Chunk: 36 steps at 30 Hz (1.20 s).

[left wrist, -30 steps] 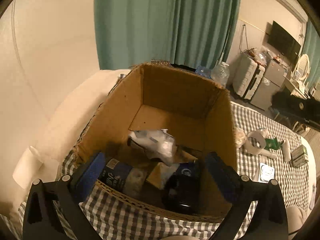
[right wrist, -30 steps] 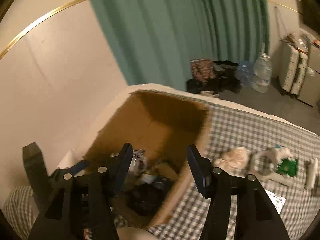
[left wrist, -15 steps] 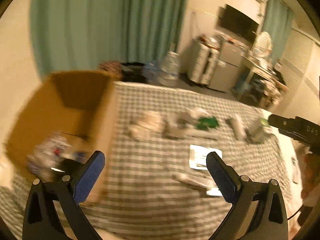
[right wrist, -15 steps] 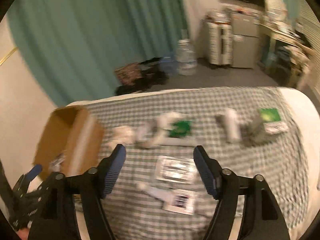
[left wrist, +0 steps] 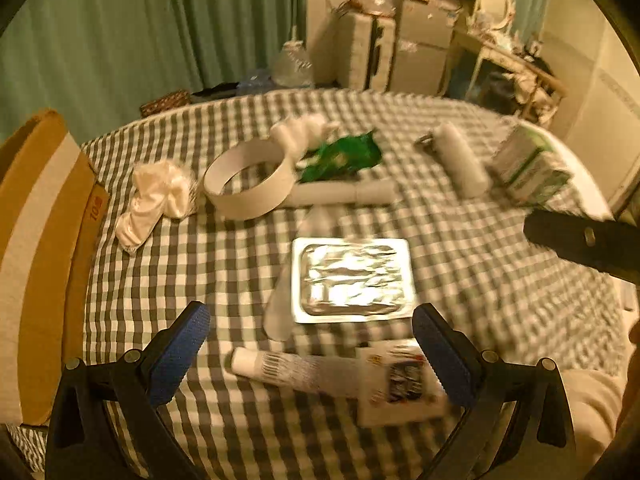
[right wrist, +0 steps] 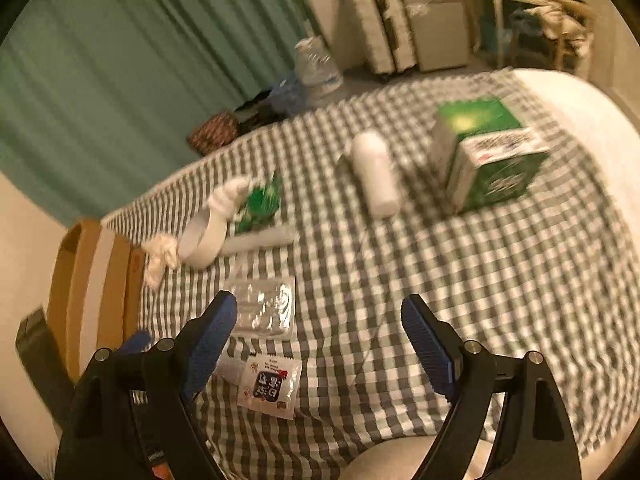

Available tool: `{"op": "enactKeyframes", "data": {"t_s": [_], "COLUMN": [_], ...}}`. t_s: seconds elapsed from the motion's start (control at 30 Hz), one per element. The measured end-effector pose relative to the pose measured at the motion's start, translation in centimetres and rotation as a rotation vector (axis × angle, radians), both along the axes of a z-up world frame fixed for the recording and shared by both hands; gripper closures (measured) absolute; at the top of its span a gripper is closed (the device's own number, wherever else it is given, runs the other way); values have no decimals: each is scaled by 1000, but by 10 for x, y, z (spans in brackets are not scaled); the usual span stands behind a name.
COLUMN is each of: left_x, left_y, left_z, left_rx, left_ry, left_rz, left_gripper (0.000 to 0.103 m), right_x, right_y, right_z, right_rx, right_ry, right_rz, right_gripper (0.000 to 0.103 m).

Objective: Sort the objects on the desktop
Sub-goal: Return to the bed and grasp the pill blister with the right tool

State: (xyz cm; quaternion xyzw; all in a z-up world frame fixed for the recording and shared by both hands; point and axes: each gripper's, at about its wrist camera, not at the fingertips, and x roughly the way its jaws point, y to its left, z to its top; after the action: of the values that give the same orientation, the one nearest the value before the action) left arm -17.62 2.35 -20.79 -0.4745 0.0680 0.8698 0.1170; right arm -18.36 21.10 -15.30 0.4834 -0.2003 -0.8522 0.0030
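Left gripper (left wrist: 310, 314): hangs spread wide above the checked cloth (left wrist: 180, 264), grips nothing. Right gripper (right wrist: 319, 302): has just been opening, stands wide too, with only bare cloth between the jaws.

Nearest on the cloth-covered counter: lies flat, a white tube (left wrist: 288, 368) with a barcode, its end touching a printed white sachet (left wrist: 400, 384) with a dark panel. Just beyond: rests flat, a silvery foil blister pack (left wrist: 352, 278), shiny and crinkled.

At the left edge: stands a brown cardboard box (left wrist: 40, 260) with a pale strip of tape along its side.

Further back, in a loose row: sits crumpled, a white rag or tissue (left wrist: 156, 196), just beside a wide white ring of tape (left wrist: 248, 178) set on its edge. Behind and right of the ring: lies a long white tube (left wrist: 340, 194), touched by a crumpled green packet (left wrist: 340, 156). Well right of those: lies on its side a white cylinder (left wrist: 460, 164), near a green-and-white carton (left wrist: 528, 172) by the far right edge.

Beyond the counter: hangs a green pleated curtain (left wrist: 120, 32); stands on the floor a large clear water bottle (left wrist: 294, 64); crowd the far wall, pale cabinets (left wrist: 400, 52), all blurred.
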Motion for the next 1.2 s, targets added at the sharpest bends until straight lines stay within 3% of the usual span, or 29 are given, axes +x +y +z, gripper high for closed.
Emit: {"op": "enactKeyframes", "data": {"t_s": [0.2, 0.33, 0.5, 0.63, 0.7, 0.73, 0.97, 1.1, 1.13, 1.2], "left_x": [-17, -24, -29, -25, -20, -20, -16, -16, -16, -16], "left_y": [-24, -39, -53, -48, -45, -46, -50, -53, -54, -56], "left_z": [-26, -43, -55, -59, -59, -59, -61, -62, -62, -63], "left_rx": [-117, -144, -45, -73, -102, -94, -64, -61, -61, -63], "left_ry": [-31, -79, -132, -121, -102, -105, -115, -114, -113, -113], "left_rz": [103, 145, 147, 109, 104, 105, 106, 104, 104, 106], "left_gripper": [0, 0, 0, 0, 0, 0, 0, 0, 0, 0], "right_x": [-36, -50, -62, -60, -58, -58, -51, -56, -57, -63], "right_y": [-33, -44, -42, -38, -39, -39, -26, -24, -29, -47], "right_z": [-48, -70, -88, -89, -87, -88, -80, -86, -87, -88], "right_rx": [-53, -95, -139, -183, -230, -267, -330, -608, -561, -352], "right_ry": [-106, -153, -197, -182, -165, -165, -95, -69, -81, -114], "right_rz": [154, 175, 159, 137, 156, 170, 137, 181, 180, 205], "right_gripper": [19, 19, 17, 19, 39, 43, 61, 69, 69, 73]}}
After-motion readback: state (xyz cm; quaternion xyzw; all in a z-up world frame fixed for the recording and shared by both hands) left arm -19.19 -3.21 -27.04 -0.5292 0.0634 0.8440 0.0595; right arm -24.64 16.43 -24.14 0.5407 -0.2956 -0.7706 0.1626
